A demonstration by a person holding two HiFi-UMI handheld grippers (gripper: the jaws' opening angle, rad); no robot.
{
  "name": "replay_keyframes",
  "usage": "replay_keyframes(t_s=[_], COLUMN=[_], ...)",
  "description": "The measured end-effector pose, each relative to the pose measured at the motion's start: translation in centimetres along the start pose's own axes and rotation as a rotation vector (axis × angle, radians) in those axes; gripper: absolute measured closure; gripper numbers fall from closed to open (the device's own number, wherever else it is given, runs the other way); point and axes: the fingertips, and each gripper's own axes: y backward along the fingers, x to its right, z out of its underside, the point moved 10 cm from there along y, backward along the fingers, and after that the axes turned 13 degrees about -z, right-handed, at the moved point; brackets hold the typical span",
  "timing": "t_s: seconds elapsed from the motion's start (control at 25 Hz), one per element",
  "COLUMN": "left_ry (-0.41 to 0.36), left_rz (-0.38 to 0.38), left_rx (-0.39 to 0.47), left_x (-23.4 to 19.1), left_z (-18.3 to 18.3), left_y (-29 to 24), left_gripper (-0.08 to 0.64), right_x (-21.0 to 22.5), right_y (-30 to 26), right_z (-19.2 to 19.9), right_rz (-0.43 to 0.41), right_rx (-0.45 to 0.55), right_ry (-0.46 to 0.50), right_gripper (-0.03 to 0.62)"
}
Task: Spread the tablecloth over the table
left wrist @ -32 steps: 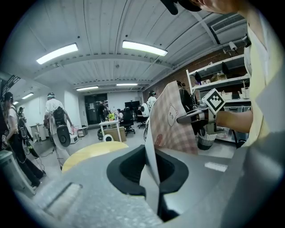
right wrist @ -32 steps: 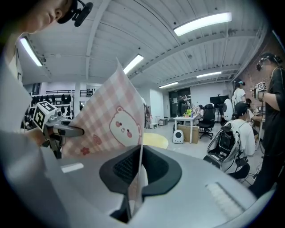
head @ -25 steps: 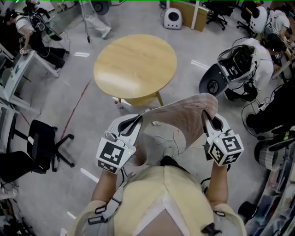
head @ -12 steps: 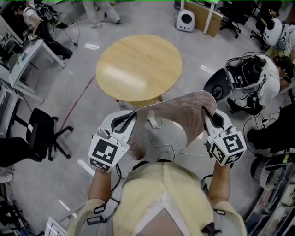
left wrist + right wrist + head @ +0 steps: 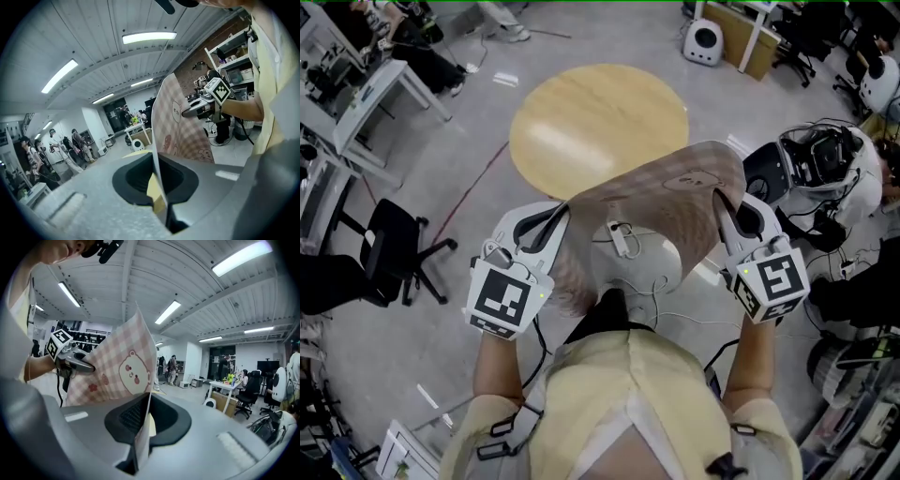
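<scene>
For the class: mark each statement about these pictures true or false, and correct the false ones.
1. The left tongs are shut on an edge of the tablecloth. True.
2. The tablecloth lies spread flat on the round wooden table. False: it is held up in the air, stretched between the two tongs.
3. The right tongs hold nothing. False: they are shut on the tablecloth's other edge.
4. The tablecloth has a pink check pattern with a bear face on it. True.
</scene>
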Motion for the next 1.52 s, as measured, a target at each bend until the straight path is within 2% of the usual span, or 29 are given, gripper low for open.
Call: replay_keyframes(t_s=[0.24,0.44,0.8,1.2,1.36,1.52], left_ry=[-0.05,-0.137,-0.133,-0.225,-0.191,-0.174], left_rz=[-0.022,-0.02,-0.058,-0.074,-0.05,-0.068], left_rx=[-0.017,-0.044,-0.072,-0.116,-0.142,-0.152], left_x=[-2.9,-5.7,-10.9,-16.6,-20.7,-21.6], left_z=[0.0,-0.1,1.3,2.8,2.4,2.2], left_y=[-2.4,-5.8,-10.9,-16.1,-19.4,-21.6], left_gripper=[0.551,0.549,0.548,0.545,0.543,0.543], right_x=[1.6,3.9,8.0,11.1,13.6,15.6], right_y=[-3.3,-6.9,-14.6,-23.1,-26.7,-28.0], right_z=[-1.4,-3.1,-5.5,-7.9,-10.0,-9.9], right_rz=[-0.018,-0.003,-0.016,-0.006,-0.027,-0.044], right_rx=[-0.028,-0.064,-0.083,-0.106,-0.127,-0.118], right_ry=[0.064,0.12,0.174,0.271,0.292,0.313], right_gripper=[0.581,0.58,0.58,0.58,0.578,0.577])
